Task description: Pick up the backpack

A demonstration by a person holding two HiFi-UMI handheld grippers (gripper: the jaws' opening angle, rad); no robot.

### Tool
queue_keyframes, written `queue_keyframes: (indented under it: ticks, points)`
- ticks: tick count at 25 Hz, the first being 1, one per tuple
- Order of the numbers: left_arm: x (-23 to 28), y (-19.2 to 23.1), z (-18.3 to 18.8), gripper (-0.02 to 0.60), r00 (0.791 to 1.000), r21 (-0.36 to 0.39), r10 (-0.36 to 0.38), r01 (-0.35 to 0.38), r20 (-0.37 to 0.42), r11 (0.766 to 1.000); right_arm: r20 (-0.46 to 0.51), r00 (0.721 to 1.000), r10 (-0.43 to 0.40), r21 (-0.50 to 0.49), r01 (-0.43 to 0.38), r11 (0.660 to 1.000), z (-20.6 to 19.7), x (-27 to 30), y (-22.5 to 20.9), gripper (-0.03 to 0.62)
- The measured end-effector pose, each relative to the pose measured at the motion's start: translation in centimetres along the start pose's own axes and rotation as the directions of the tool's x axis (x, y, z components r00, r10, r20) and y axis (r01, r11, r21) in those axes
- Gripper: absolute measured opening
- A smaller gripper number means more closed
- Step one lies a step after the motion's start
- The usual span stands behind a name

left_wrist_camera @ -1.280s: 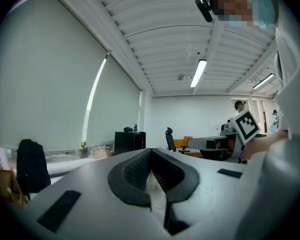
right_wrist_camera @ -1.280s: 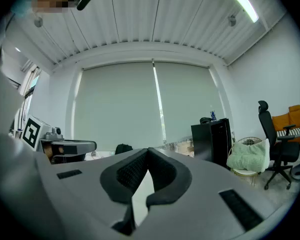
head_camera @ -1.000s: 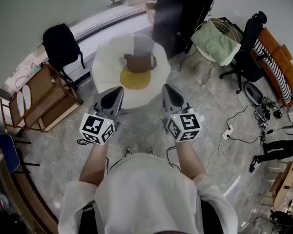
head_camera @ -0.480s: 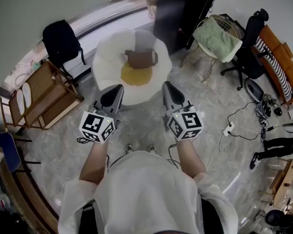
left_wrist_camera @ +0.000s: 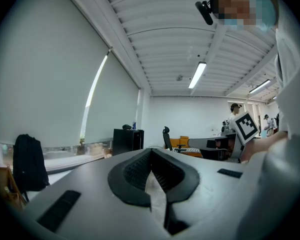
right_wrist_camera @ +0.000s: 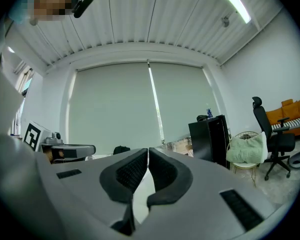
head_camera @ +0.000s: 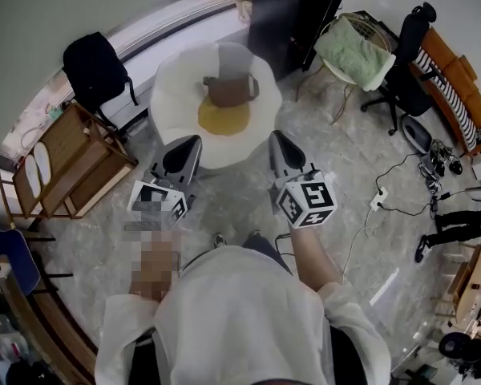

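Seen from overhead, a person stands on a pale marble floor [head_camera: 240, 207] holding out a gripper in each hand. Compared with a second ago, both grippers have edged toward 12 o'clock, and a dark trouser leg now shows below them. The left gripper [head_camera: 189, 143] and right gripper [head_camera: 279, 139] both point level. Their fingers were pressed together then and remain so. The left fingers [left_wrist_camera: 132, 171] meet with nothing between them, and so do the right fingers [right_wrist_camera: 165, 171].

A white scalloped pouf [head_camera: 176, 95] stands directly ahead at 12 o'clock, near the fingertips. It has a yellow centre [head_camera: 223, 119] and a brown bag [head_camera: 231, 91] on top. A black cabinet [head_camera: 293, 14] stands behind it at 1 o'clock. A wooden rack [head_camera: 68, 163] sits at 9 o'clock.

The black backpack [head_camera: 94, 69] stands upright at 11 o'clock by the wall ledge, well apart from both grippers. The rack and the pouf's left edge flank the way to it.

At 2 o'clock are a black office chair [head_camera: 405, 70] and a wire chair draped with a green towel [head_camera: 353, 53]. A power strip [head_camera: 377, 201] with cables lies at 3 o'clock.
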State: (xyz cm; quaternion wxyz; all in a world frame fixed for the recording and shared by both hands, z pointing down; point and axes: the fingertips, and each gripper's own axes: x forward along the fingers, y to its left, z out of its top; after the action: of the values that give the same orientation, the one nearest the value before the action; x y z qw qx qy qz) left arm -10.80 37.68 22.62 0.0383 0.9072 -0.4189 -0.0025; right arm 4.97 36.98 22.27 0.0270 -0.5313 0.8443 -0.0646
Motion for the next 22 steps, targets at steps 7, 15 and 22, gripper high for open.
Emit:
queue_keyframes:
  ticks: [7,15,22]
  points:
    - [0.7,1.3,-0.5,0.031,1.000,-0.018,-0.014,0.014,-0.009,1.000,-0.012,1.000,-0.023,-0.006,0.023,1.000,-0.5,1.0,-0.2,0.031]
    - [4.2,2.6,-0.6,0.031,1.000,-0.029,0.025,-0.025,-0.017,0.999,-0.028,1.000,0.005,-0.003,-0.005,1.000,-0.3,4.0,-3.3,0.031]
    - [9.1,4.0,-0.8,0.031,0.998,-0.029,0.066,-0.067,-0.021,0.997,-0.041,0.998,0.043,-0.004,-0.043,0.999,-0.3,7.5,-7.6,0.031]
